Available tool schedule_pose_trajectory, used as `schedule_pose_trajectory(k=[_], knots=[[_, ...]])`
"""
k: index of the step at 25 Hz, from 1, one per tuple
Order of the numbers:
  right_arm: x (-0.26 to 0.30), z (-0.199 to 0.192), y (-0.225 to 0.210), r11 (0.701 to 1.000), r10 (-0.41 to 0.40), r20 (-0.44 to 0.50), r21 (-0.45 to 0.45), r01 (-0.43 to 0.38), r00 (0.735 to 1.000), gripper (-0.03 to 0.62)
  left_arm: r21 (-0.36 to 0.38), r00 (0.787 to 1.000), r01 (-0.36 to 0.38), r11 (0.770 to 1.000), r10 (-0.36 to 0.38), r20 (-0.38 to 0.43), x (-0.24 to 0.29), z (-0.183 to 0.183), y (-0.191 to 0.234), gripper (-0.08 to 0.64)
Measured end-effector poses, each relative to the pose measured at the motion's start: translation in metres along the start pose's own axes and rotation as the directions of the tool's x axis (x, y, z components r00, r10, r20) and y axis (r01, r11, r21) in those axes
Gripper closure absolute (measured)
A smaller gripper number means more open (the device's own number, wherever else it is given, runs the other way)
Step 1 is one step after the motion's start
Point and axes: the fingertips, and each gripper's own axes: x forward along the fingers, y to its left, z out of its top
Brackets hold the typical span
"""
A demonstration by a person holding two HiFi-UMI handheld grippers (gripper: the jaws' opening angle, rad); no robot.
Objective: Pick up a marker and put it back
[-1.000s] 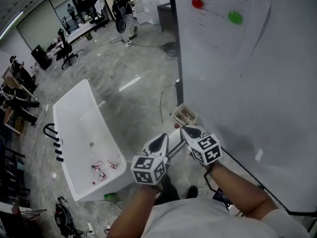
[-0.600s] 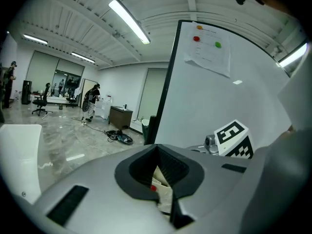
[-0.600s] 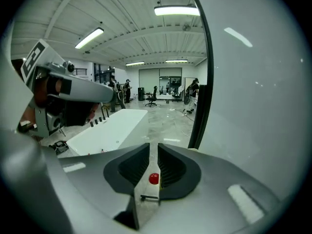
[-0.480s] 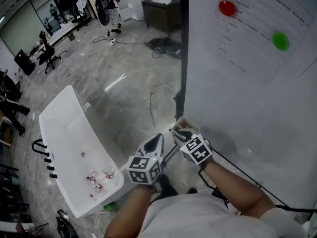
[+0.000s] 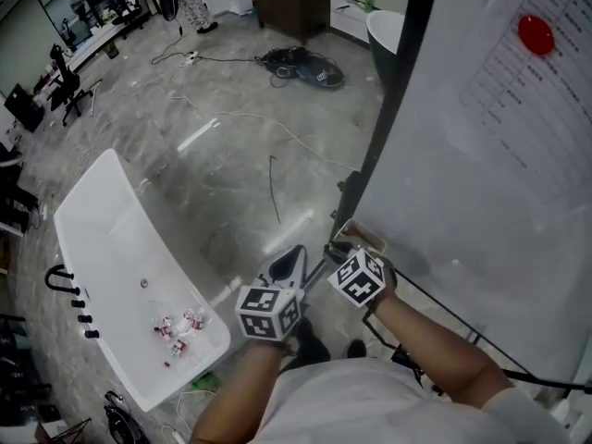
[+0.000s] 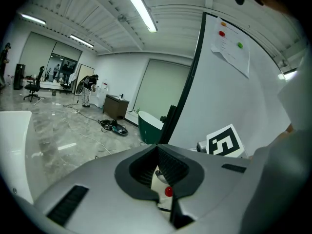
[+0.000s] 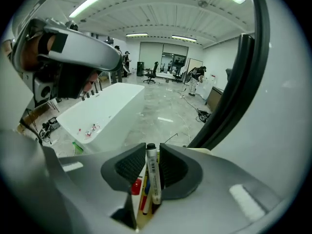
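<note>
My right gripper (image 7: pixel 148 151) is shut on a white marker (image 7: pixel 153 177) with a black cap, which stands upright between the pads. Right under it is the cream marker tray (image 5: pixel 363 237) fixed at the whiteboard's lower left edge, with red (image 7: pixel 136 185) and blue markers inside. In the head view the right gripper (image 5: pixel 339 250) sits just left of that tray. My left gripper (image 5: pixel 294 257) hovers close beside it, lower left. Its jaws (image 6: pixel 157 151) are together with nothing held; a red cap shows through the slit behind them.
The whiteboard (image 5: pixel 481 183) with a black frame fills the right, carrying a paper sheet and a red magnet (image 5: pixel 536 33). A white bathtub (image 5: pixel 111 248) stands on the marble floor at left. Cables (image 5: pixel 301 63) lie farther back. A person stands in the distance.
The head view has swung left and down along the board. The right gripper stayed at the tray and now has the marker between its jaws. The left gripper kept its place beside it.
</note>
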Motion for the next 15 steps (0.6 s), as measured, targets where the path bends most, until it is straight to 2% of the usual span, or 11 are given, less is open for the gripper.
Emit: schedule_pose_trajectory(k=[4,9,12,15], knots=[[0.008,-0.001,-0.001,0.997,-0.048,-0.040,-0.059,0.046,0.998,0.513,-0.004,1.000,0.007,1.000,-0.007,-0.003,0.004,0.002,0.010,0.558],[0.007,-0.001,-0.001,0.996,-0.059,-0.025,-0.068,0.057,0.998,0.525,-0.004,1.000,0.011,1.000,-0.011,-0.003,0.006,0.005,0.013,0.558],[-0.003,0.006,0.001,0.999,-0.035,0.027,-0.030,0.035,0.999,0.525,0.001,1.000,0.006,1.000,-0.006,0.005,0.005,0.008,0.009,0.558],[-0.027,0.021,0.001,1.000,-0.019,0.129,0.007,0.019,0.992,0.525,0.010,1.000,0.005,1.000,-0.005,0.020,0.003,0.013,0.001,0.558]])
